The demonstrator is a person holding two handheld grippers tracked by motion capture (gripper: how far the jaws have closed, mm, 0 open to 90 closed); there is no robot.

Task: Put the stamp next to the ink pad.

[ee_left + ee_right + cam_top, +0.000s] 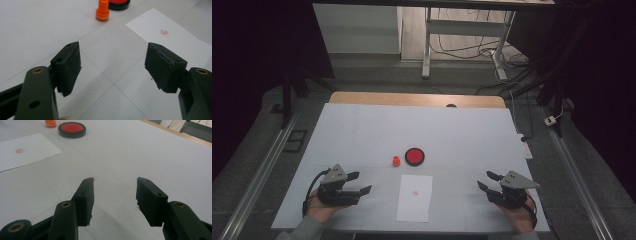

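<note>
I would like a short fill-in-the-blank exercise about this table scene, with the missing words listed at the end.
1. The orange stamp stands beside the round ink pad, whose ink is ____.
2. The sheet of paper already carries one red ____.
3. The left gripper and the right gripper both have ____ jaws with nothing between them.

Missing words: red; stamp mark; open

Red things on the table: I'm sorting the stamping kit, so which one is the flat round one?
The ink pad: a flat red disc in a black rim. The orange stamp beside it stands upright.
</note>
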